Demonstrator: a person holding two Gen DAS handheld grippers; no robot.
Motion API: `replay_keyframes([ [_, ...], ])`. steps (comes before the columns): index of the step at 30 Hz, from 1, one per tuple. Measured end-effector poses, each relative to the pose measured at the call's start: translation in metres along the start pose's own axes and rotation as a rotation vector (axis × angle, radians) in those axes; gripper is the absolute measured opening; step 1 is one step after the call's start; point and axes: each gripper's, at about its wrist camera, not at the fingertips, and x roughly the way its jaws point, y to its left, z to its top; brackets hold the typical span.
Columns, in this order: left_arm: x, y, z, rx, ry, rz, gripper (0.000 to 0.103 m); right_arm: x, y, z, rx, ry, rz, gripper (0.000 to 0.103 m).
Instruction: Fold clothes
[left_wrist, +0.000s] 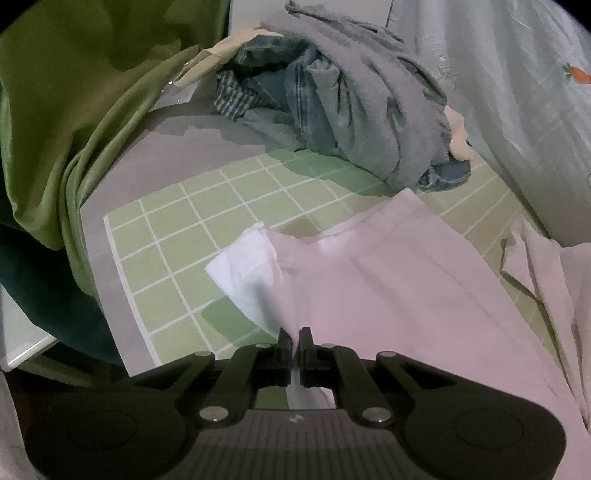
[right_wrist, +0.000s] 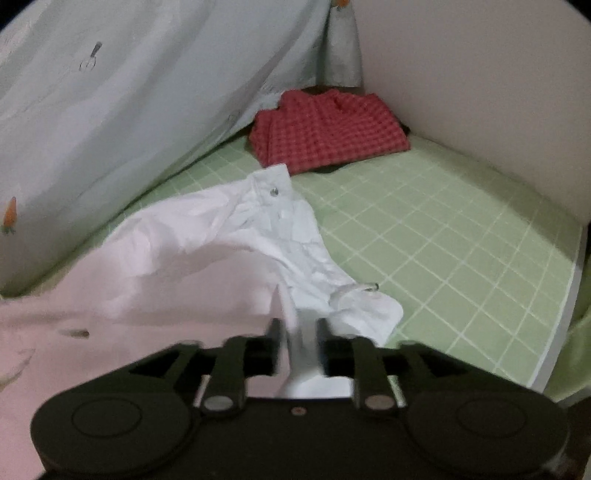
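**Both grippers on the pale pink garment over the green checked mat**

The left gripper has its jaws drawn almost together, pinching a thin fold of the pale pink garment right at the tips. From that pinch the cloth fans away across the green checked mat, with a white inner flap turned out on the left of the fold. Further off, toward the mat's far edge, lies a heap of unfolded clothes: grey fabric over denim and a striped piece. A green satin cloth hangs along the mat's left edge, and a pale sheet printed with carrots rises along its right.

The right gripper stands with its jaws partly apart, and a raised ridge of the same garment's white fabric runs up between them; the view is blurred, so I cannot tell whether the pads press on it. Beyond the tips the crumpled white part, with a metal snap and a drawstring end, spreads over the mat. At the mat's far corner, against the plain wall, sits a folded red checked garment. The carrot sheet lines the left edge.
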Motion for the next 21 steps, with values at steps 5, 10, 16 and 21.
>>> replay_keyframes([
  [5, -0.004, 0.000, -0.003, 0.009, -0.006, 0.004, 0.005, -0.012, -0.032, -0.004, 0.224, -0.032, -0.002, 0.062],
  [10, -0.005, -0.001, -0.006, 0.030, 0.002, 0.015, 0.005, -0.014, -0.061, -0.014, 0.359, -0.035, -0.020, 0.070],
  [16, -0.010, -0.003, -0.010, 0.050, 0.001, 0.021, 0.005, 0.000, -0.082, -0.030, 0.515, 0.024, 0.022, 0.071],
  [21, -0.011, -0.003, -0.011, 0.048, 0.006, 0.017, 0.005, 0.032, -0.075, -0.038, 0.580, 0.110, 0.102, 0.071],
])
